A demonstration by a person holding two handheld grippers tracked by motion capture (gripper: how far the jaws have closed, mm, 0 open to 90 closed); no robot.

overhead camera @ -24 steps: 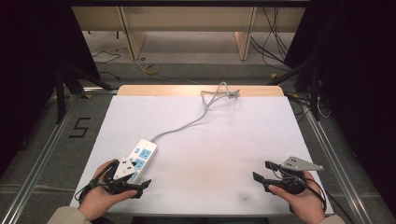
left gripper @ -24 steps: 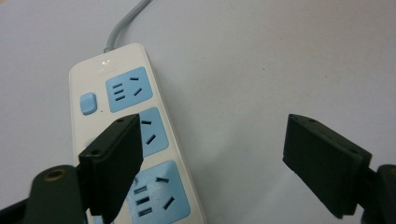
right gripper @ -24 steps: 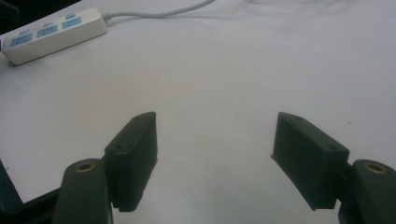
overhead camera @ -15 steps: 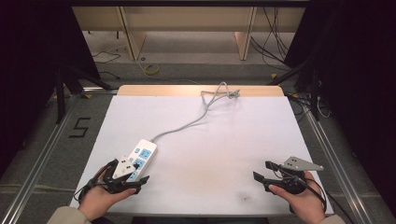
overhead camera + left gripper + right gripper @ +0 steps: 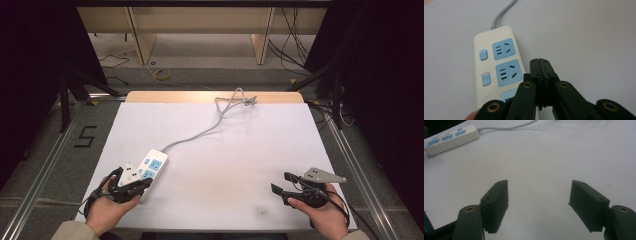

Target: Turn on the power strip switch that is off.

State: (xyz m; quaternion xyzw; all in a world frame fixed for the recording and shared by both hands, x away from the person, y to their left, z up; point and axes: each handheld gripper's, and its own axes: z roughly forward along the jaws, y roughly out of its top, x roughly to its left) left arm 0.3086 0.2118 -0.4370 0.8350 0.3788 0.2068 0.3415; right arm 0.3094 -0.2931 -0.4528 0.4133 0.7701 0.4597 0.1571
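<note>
left gripper: fingers closed, empty, over power strip
right gripper: fingers wide, empty, well apart
progress: early; sockets empty, nothing plugged

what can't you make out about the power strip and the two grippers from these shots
- Power strip: its near end is hidden behind the shut left gripper in the left gripper view, so whether the tips touch it is unclear.
- White block beside the strip, high view: too small to identify.
- Cable: its far end is a small tangle in the high view; no plug can be made out.
- Right gripper: open, bases cut off by the bottom edge.
</note>
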